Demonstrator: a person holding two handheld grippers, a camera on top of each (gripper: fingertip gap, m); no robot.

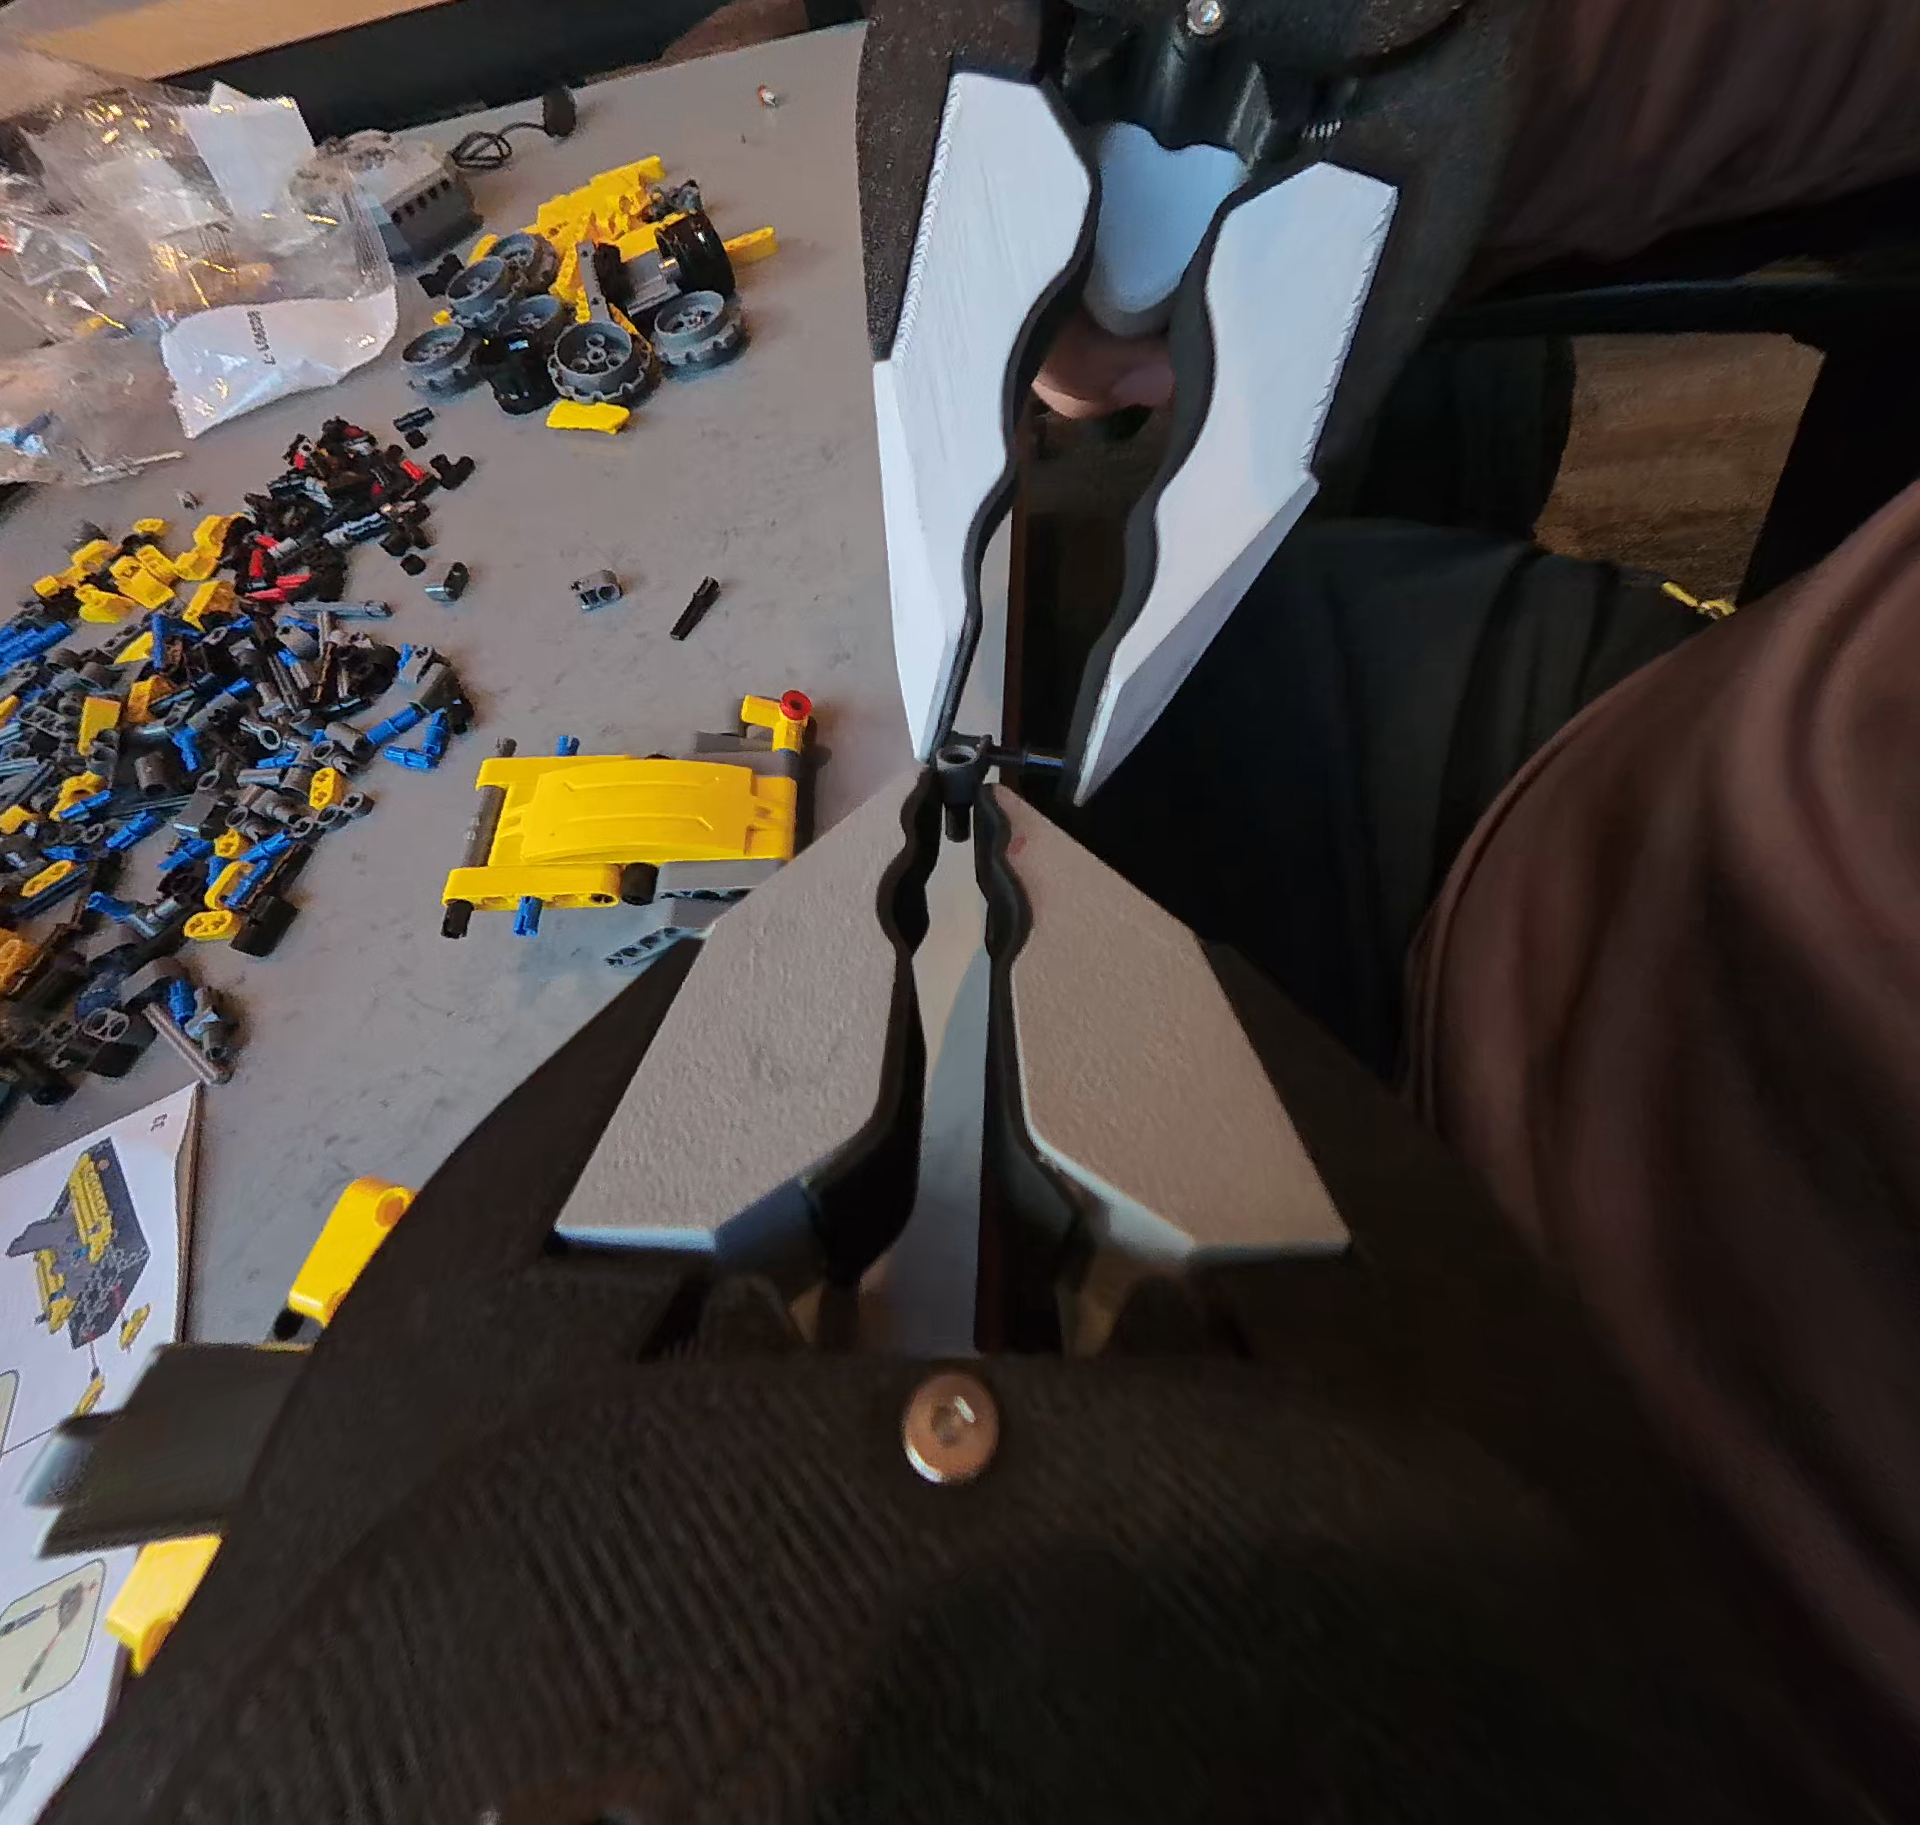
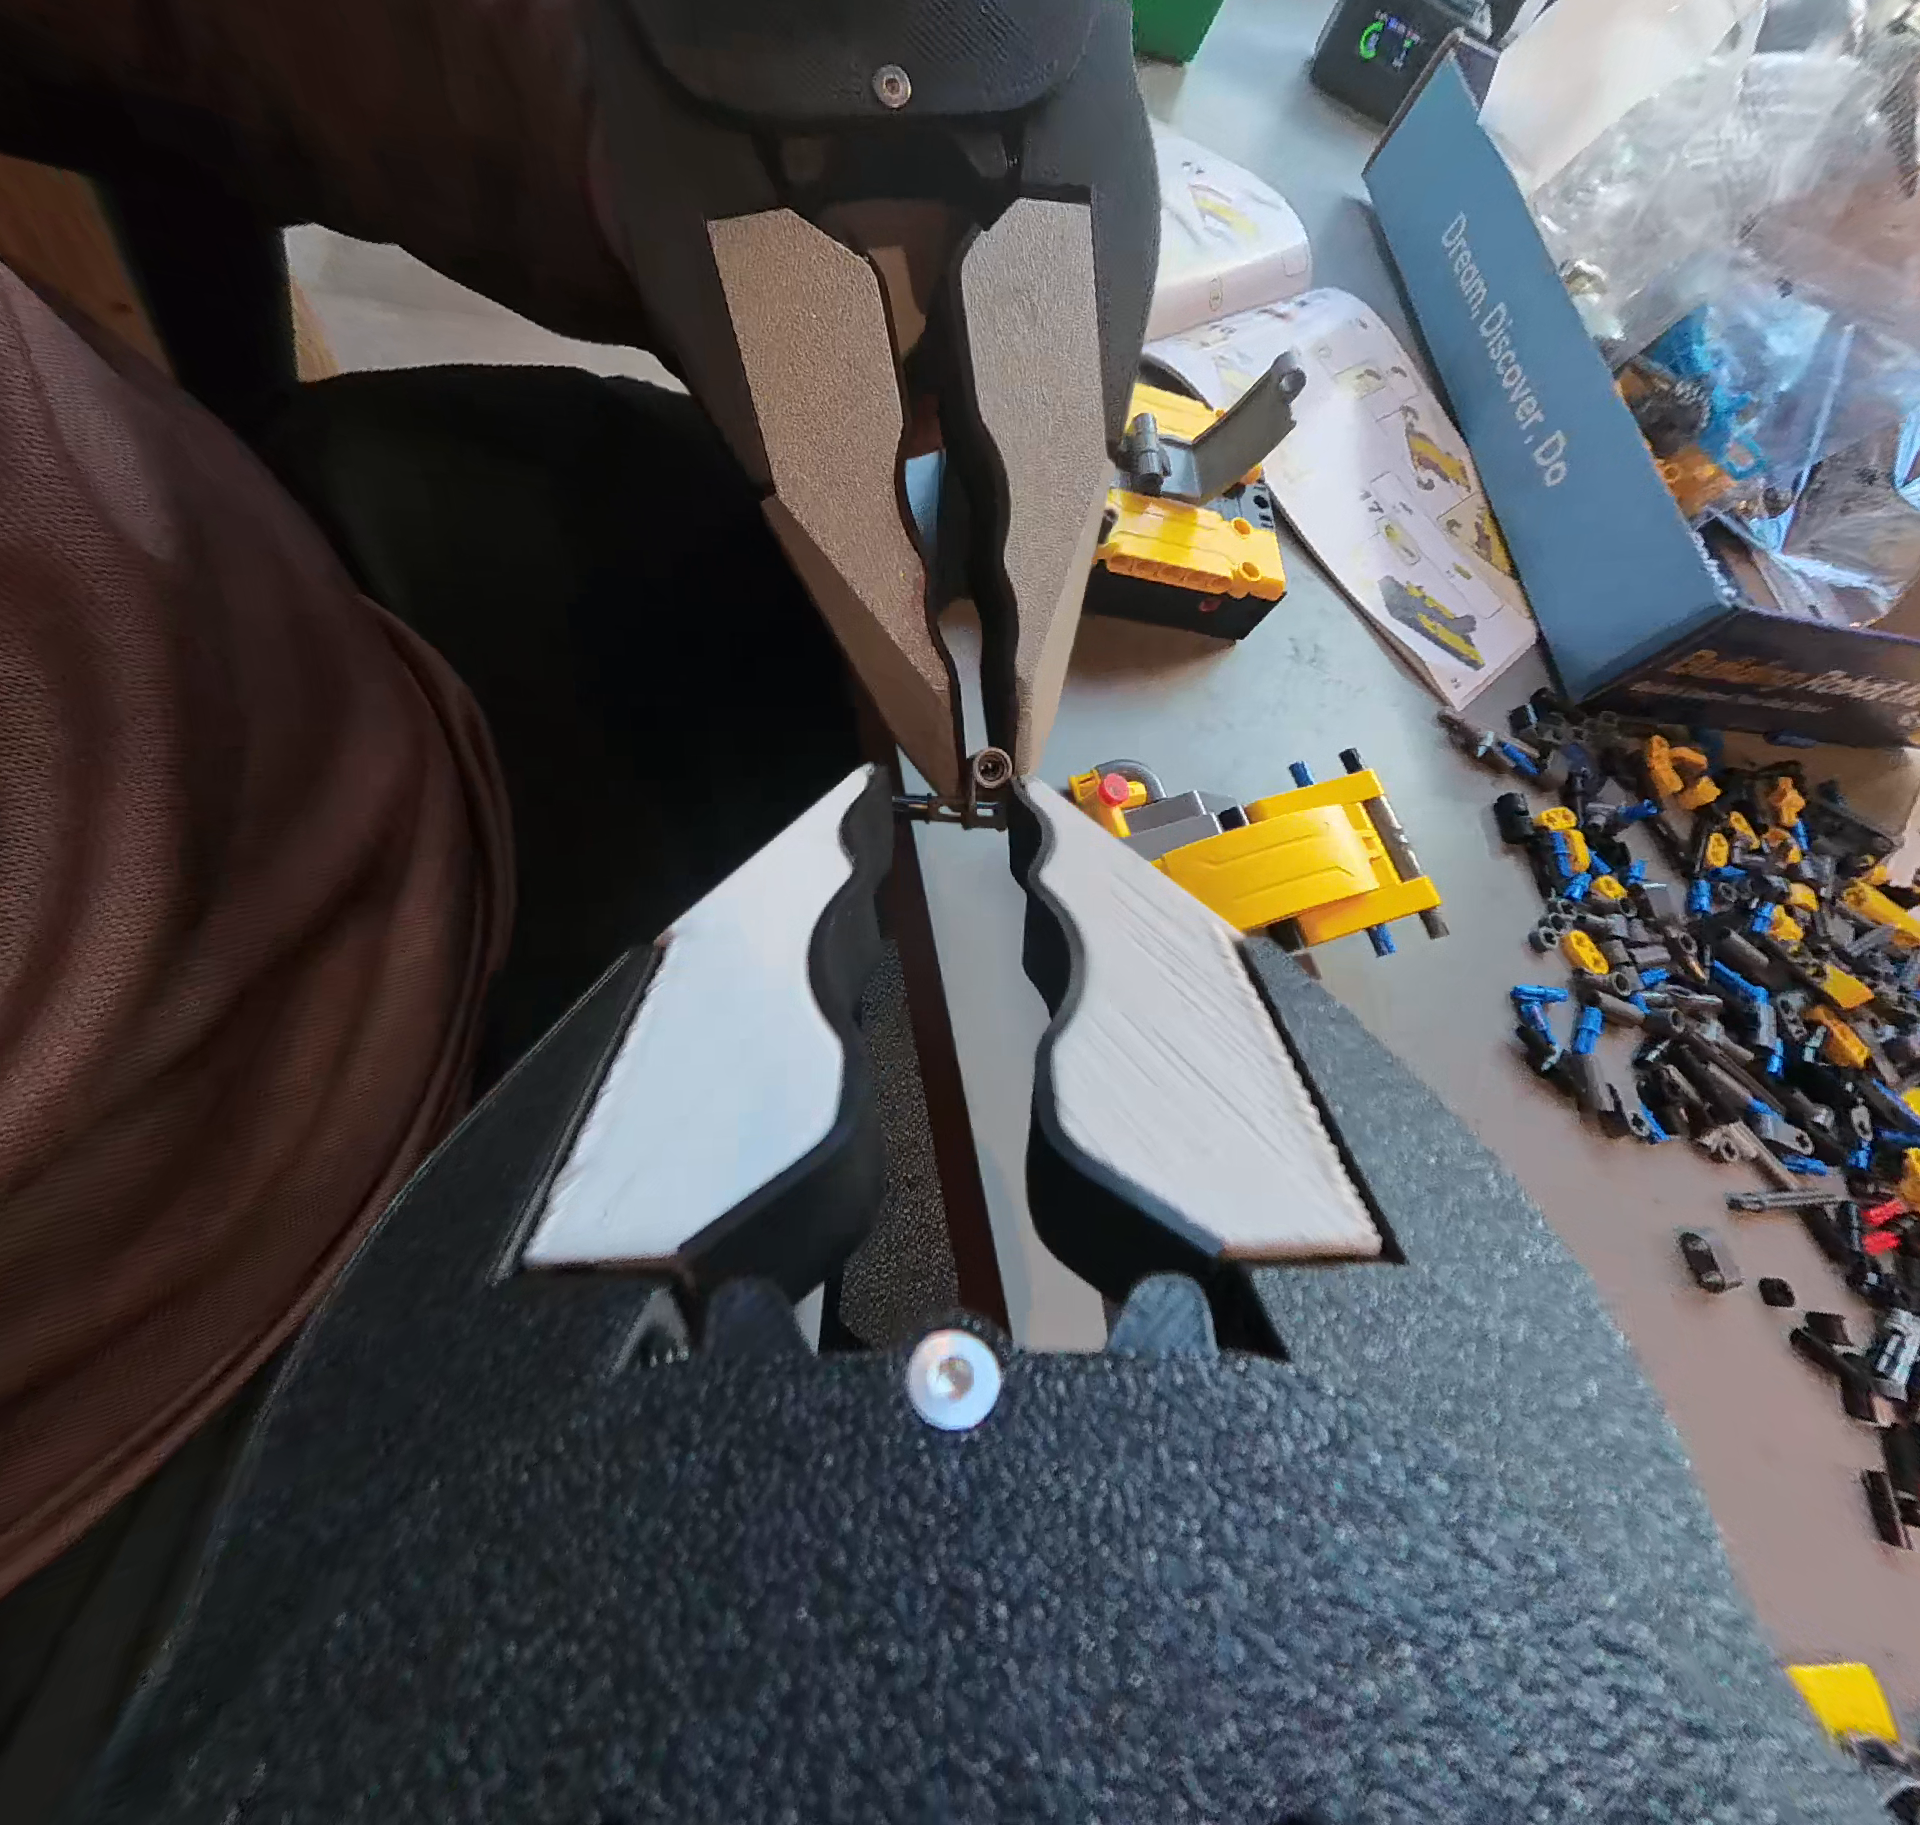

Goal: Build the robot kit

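Note:
My left gripper [image 1: 956, 809], with grey fingers, is shut on a small dark grey connector [image 1: 956, 765] at its tips. My right gripper [image 2: 951, 801], with white fingers, faces it tip to tip. Its jaws stand a little apart, with a thin black pin [image 2: 940, 811] spanning the gap between its tips. The pin sticks sideways out of the connector [image 2: 989, 765]. In the left wrist view the right gripper [image 1: 1003, 767] comes down from above. In the right wrist view the left gripper [image 2: 977, 752] comes down from above. Both are held above the near edge of the grey table [image 1: 727, 549].
A yellow part-built model [image 1: 634, 830] lies just beside the grippers. A pile of small blue, black and yellow parts [image 1: 177, 757], grey wheels [image 1: 582, 321], plastic bags [image 1: 156, 217] and an instruction booklet [image 1: 83, 1308] lie farther left. A blue box [image 2: 1538, 425] stands to the right. A brown sleeve [image 1: 1662, 1048] is close. Less than 4 cm separates the two grippers' tips.

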